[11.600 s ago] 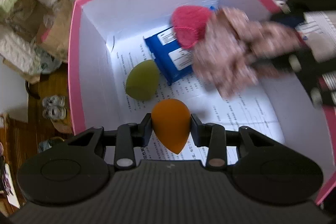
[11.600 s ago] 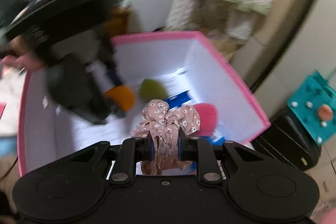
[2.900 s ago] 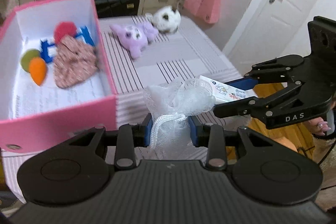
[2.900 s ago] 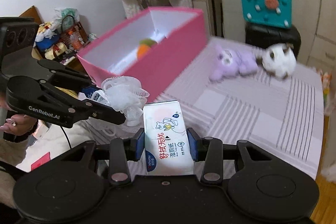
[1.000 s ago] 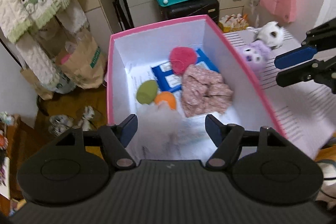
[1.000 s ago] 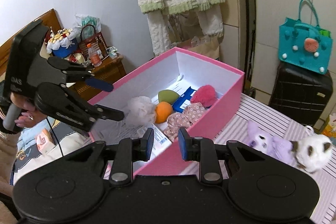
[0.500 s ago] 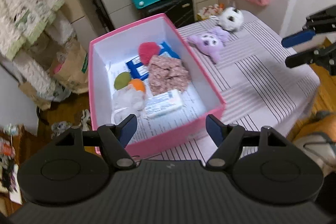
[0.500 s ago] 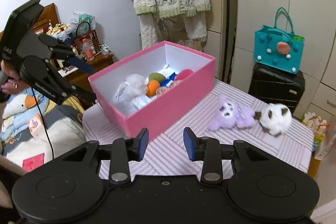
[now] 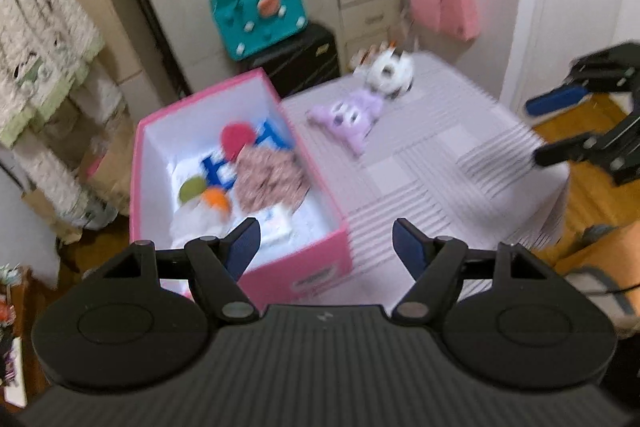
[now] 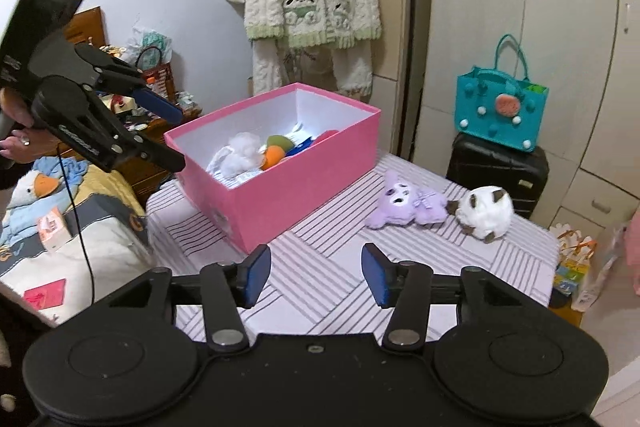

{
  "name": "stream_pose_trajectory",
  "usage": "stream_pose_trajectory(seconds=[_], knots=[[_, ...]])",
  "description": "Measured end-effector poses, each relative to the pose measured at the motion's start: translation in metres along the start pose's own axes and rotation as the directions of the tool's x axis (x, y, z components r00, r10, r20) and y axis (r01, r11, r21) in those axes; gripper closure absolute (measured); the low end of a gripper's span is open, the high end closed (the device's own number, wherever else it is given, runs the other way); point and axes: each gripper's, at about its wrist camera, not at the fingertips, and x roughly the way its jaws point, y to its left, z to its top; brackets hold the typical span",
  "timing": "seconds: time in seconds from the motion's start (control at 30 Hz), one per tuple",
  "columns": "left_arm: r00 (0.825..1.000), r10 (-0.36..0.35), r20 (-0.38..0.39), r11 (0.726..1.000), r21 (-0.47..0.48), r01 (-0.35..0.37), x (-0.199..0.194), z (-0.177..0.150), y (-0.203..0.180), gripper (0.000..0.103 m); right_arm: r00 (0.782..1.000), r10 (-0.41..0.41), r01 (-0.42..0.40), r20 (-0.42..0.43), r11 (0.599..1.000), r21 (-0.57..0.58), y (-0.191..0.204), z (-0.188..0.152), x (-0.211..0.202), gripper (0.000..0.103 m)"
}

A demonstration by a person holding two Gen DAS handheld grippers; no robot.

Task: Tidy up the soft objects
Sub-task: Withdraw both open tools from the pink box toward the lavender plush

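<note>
Soft toys lie on the striped table: left to right, the pink box point(image 10: 280, 183) with a white puff point(image 10: 240, 153) inside, the purple plush point(image 10: 404, 205), then the white plush point(image 10: 486, 213). Both claws, left gripper point(image 9: 326, 247) and right gripper point(image 10: 316, 271), are wide apart and hold nothing.

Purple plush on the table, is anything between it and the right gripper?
Nothing visible. The right gripper is open and empty, and only bare striped tablecloth lies between it and the purple plush. The white plush sits beyond, the pink box off to the left.
</note>
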Motion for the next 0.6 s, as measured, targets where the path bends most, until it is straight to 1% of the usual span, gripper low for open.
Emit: stream_pose_trajectory(seconds=[0.13,0.3,0.43,0.53,0.6], knots=[[0.996,-0.025,0.081,1.000,0.005,0.024,0.003,0.010,-0.016,0.031,0.999,-0.022,0.021,0.029,1.000,0.007,-0.015,-0.001,0.005,0.045],[0.987,-0.055,0.148,0.998,0.007,0.055,0.022,0.022,-0.034,0.031,0.998,-0.028,0.027,0.055,0.999,0.030,-0.038,-0.005,0.020,0.044],[0.979,-0.071,0.191,0.995,-0.054,0.083,0.043,0.027,-0.036,0.031,0.998,-0.032,0.029,0.062,0.998,0.051,-0.061,-0.010,0.037,0.042],[0.975,-0.060,0.214,0.993,-0.085,0.080,0.062,0.033,-0.038,0.031,0.997,-0.047,0.045,0.061,0.998,0.039,-0.076,-0.013,0.052,0.040],[0.974,-0.048,0.223,0.993,-0.098,0.071,0.074,0.037,-0.041,0.031,0.998,-0.052,0.051,0.044,0.998,0.025,-0.084,-0.016,0.064,0.040]])
